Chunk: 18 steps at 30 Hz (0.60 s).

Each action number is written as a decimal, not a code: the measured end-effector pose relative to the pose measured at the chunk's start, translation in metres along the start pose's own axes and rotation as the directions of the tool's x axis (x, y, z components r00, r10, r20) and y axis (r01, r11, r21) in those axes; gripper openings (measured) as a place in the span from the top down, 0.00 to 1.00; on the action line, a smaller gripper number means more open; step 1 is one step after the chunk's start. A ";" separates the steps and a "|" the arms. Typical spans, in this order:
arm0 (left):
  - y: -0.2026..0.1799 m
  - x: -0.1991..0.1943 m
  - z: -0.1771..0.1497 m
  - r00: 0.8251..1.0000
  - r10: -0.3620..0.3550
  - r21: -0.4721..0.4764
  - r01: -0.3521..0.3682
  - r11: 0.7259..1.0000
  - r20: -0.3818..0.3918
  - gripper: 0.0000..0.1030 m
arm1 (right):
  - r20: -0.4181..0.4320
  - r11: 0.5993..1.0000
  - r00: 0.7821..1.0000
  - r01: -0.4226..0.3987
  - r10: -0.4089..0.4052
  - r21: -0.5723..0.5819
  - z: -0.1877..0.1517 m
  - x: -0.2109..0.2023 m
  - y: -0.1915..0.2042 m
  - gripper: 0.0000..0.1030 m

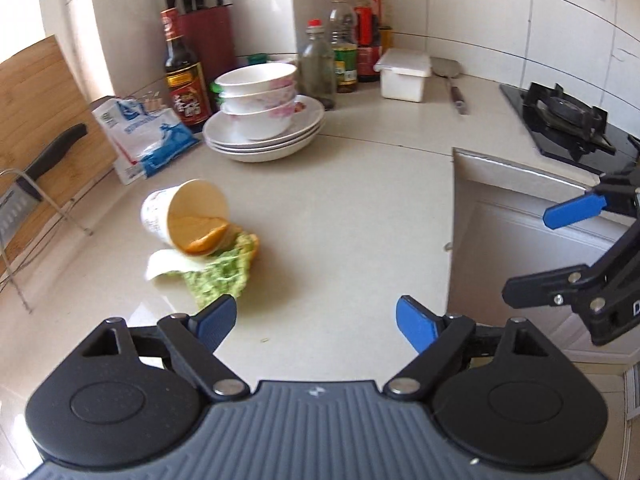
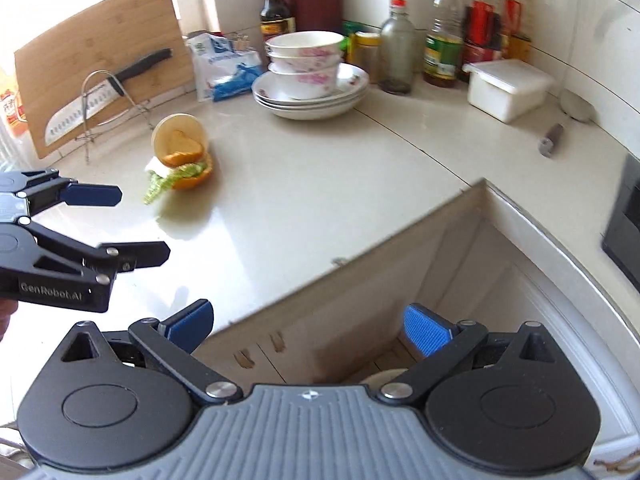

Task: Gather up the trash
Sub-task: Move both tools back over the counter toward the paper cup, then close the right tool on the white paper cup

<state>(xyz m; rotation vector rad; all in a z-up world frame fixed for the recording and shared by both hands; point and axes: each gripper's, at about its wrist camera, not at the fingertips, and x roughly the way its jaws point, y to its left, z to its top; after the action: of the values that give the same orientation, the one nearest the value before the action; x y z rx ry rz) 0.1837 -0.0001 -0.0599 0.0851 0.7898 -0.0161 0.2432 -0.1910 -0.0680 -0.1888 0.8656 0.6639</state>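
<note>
A paper cup (image 1: 184, 216) lies tipped on its side on the pale counter (image 1: 340, 208), its mouth facing me. A bun slice (image 1: 206, 238) sits in the mouth, and green lettuce (image 1: 218, 280) and a white wrapper (image 1: 166, 268) spill out beneath it. My left gripper (image 1: 316, 324) is open and empty, just short of the lettuce. In the right wrist view the cup (image 2: 180, 134), bun and lettuce (image 2: 186, 170) lie far left. My right gripper (image 2: 310, 326) is open and empty over the counter's corner edge. Each gripper shows in the other's view: right gripper (image 1: 528, 254), left gripper (image 2: 144, 224).
Stacked bowls on plates (image 1: 264, 120) stand behind the cup, with a blue-white bag (image 1: 144, 136), sauce bottles (image 1: 344, 48) and a knife block (image 1: 204, 36). A knife rack with cutting board (image 1: 36, 120) is at left. A white box (image 1: 404, 74) and gas stove (image 1: 568, 120) are at right.
</note>
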 end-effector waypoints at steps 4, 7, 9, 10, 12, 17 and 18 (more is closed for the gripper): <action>0.031 -0.004 -0.009 0.999 0.047 -0.061 -0.047 0.997 -0.001 0.15 | -0.002 0.994 0.998 -0.067 0.067 -0.088 0.046 0.023 0.030 0.00; 0.052 -0.005 -0.011 0.997 0.080 -0.106 -0.080 0.991 -0.001 0.15 | -0.006 0.981 0.993 -0.115 0.116 -0.158 0.083 0.038 0.053 0.00; 0.063 -0.005 -0.013 0.995 0.097 -0.133 -0.096 0.987 0.002 0.16 | -0.012 0.968 0.990 -0.141 0.141 -0.208 0.108 0.051 0.069 0.00; 0.066 -0.005 -0.013 0.995 0.100 -0.141 -0.098 0.985 0.003 0.15 | -0.020 0.961 0.989 -0.148 0.148 -0.233 0.121 0.057 0.077 0.00; 0.073 -0.004 -0.014 0.995 0.104 -0.160 -0.102 0.982 0.007 0.16 | -0.044 0.943 0.988 -0.155 0.149 -0.293 0.146 0.074 0.095 0.00; 0.085 0.001 -0.018 0.995 0.103 -0.204 -0.099 0.974 0.007 0.16 | -0.149 0.909 0.982 -0.167 0.118 -0.382 0.198 0.126 0.126 0.00; 0.086 0.002 -0.018 0.995 0.102 -0.211 -0.098 0.973 0.007 0.16 | -0.177 0.905 0.978 -0.169 0.107 -0.390 0.206 0.139 0.131 0.00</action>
<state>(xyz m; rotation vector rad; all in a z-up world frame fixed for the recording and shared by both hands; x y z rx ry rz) 0.1758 0.0872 -0.0680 -0.0761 0.7644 0.1619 0.3607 0.0609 -0.0260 -0.5605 0.8850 0.9705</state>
